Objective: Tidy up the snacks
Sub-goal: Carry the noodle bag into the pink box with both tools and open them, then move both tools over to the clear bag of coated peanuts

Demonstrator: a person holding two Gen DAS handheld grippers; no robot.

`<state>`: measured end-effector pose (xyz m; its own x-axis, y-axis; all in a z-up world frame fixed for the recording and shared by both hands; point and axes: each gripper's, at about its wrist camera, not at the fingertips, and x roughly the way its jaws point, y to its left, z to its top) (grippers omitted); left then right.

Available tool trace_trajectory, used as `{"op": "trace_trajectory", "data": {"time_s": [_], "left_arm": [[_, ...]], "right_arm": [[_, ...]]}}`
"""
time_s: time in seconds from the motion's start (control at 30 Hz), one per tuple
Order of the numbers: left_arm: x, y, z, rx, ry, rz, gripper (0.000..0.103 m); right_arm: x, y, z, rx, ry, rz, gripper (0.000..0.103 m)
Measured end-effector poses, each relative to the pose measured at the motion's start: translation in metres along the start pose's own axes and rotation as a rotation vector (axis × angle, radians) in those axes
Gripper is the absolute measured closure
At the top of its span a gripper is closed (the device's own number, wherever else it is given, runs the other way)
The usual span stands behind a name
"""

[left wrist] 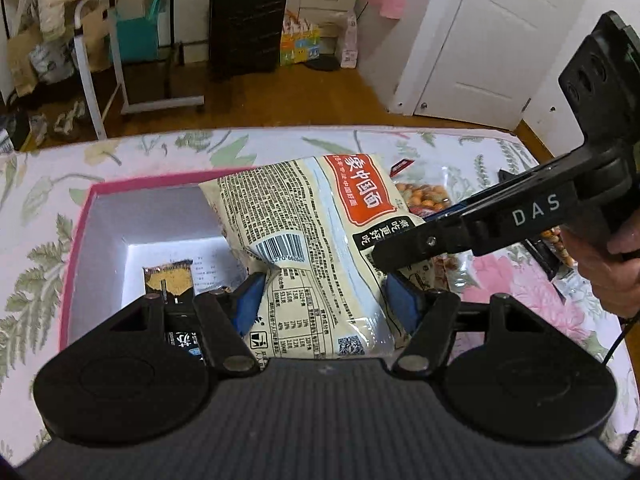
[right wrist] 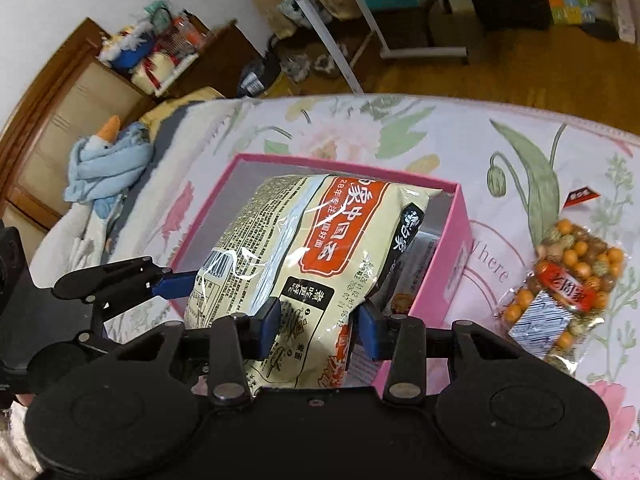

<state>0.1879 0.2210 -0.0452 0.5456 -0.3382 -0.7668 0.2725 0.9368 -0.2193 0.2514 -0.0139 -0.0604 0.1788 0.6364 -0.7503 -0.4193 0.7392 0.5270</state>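
Note:
A cream noodle bag (left wrist: 320,216) with a red label hangs tilted over the open pink box (left wrist: 80,216). My left gripper (left wrist: 328,304) is shut on the bag's near end, its blue pads pressed into both sides. In the right wrist view my right gripper (right wrist: 320,330) is shut on the same noodle bag (right wrist: 304,240), above the pink box (right wrist: 460,240). One blue pad (right wrist: 176,284) of the left gripper touches the bag's left edge. A small brown snack packet (left wrist: 170,280) lies on the box's white floor.
A clear bag of coated peanuts (right wrist: 568,292) lies on the floral bedsheet (right wrist: 400,132) right of the box, with a small red-black packet (right wrist: 582,198) beyond it. A plush goose (right wrist: 108,148) lies at the left. A hand (left wrist: 608,264) holds the right gripper. Past the bed edge is wooden floor.

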Motion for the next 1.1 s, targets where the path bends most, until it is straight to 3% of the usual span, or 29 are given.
{"op": "trace_trajectory", "data": {"time_s": [0.2,0.37,0.5,0.63,0.83,1.1], "left_arm": [[0.024,0.011,-0.011,0.005,0.019,0.004,0.038],[0.042,0.011,-0.012,-0.011,0.044,-0.013,0.038],[0.048,0.002,-0.014,0.018,0.043,0.041,0.037],[0.036,-0.008,-0.017,0.041,0.011,0.072,0.037],[0.008,-0.021,-0.015,0.025,-0.004,0.07,0.037],[-0.027,-0.057,-0.009,0.036,0.013,0.041,0.038]], "right_arm": [[0.024,-0.004,0.0,0.012,0.033,-0.042,0.056],[0.029,0.003,-0.002,-0.053,0.03,-0.14,0.054],[0.025,0.014,-0.007,-0.127,0.007,-0.205,0.053],[0.004,0.02,-0.011,-0.169,-0.041,-0.146,0.052],[-0.042,0.026,-0.025,-0.19,-0.126,-0.13,0.052],[-0.095,0.025,-0.047,-0.194,-0.166,-0.141,0.049]]}}
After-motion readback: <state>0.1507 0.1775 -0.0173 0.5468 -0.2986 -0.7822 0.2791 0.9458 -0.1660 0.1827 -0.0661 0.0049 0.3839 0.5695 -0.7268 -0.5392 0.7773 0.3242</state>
